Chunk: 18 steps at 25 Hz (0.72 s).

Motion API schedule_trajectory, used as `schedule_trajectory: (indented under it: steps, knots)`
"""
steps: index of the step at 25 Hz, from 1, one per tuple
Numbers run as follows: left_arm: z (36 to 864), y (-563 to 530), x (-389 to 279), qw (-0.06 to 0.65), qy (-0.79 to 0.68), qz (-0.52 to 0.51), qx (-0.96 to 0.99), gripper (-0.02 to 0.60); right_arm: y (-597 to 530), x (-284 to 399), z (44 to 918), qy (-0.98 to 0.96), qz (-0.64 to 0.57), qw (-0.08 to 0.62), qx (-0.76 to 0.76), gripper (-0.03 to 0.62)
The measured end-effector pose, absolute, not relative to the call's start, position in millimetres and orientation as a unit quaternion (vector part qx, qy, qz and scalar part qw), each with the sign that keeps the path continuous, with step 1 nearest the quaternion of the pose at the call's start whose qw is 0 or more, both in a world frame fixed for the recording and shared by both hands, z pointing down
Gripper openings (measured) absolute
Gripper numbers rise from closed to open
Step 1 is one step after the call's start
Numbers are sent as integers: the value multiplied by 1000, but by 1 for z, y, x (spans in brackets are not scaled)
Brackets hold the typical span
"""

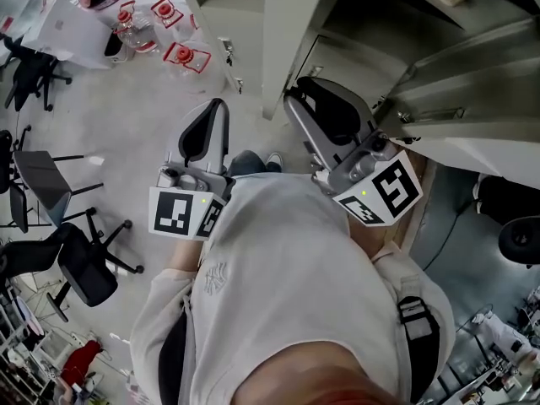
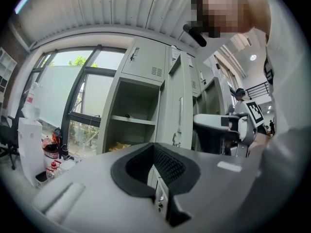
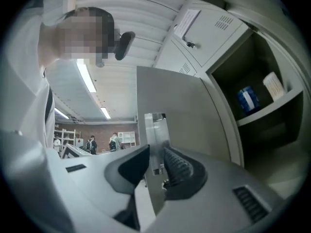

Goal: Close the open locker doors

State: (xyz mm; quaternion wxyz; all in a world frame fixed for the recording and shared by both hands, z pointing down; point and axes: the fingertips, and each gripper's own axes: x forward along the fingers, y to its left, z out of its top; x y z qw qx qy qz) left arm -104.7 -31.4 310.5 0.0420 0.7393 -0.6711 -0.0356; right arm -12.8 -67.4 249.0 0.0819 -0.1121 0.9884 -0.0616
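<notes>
Your right tongs (image 3: 156, 166) are clamped on the edge of the open grey metal locker door (image 3: 184, 106), at its shiny latch plate (image 3: 154, 130). Your left tongs (image 2: 158, 181) stand slightly apart and empty, with the open grey lockers (image 2: 138, 89) ahead of them.

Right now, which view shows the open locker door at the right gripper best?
The right gripper view: the door fills the middle, its edge between the right gripper's jaws. The head view looks steeply down on it, so little of its face shows. The left gripper view doesn't show it clearly.
</notes>
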Motion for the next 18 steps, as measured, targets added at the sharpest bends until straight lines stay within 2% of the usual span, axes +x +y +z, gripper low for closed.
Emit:
schedule_trajectory:
  steps: [9, 18]
  knots:
    - [313, -45, -118, 43, -662, -34, 747, 2, -67, -33, 248, 988, -89, 96, -78, 63]
    - [304, -61, -173, 42, -644, -38, 763, 2, -75, -99, 250, 987, -96, 88, -95, 61]
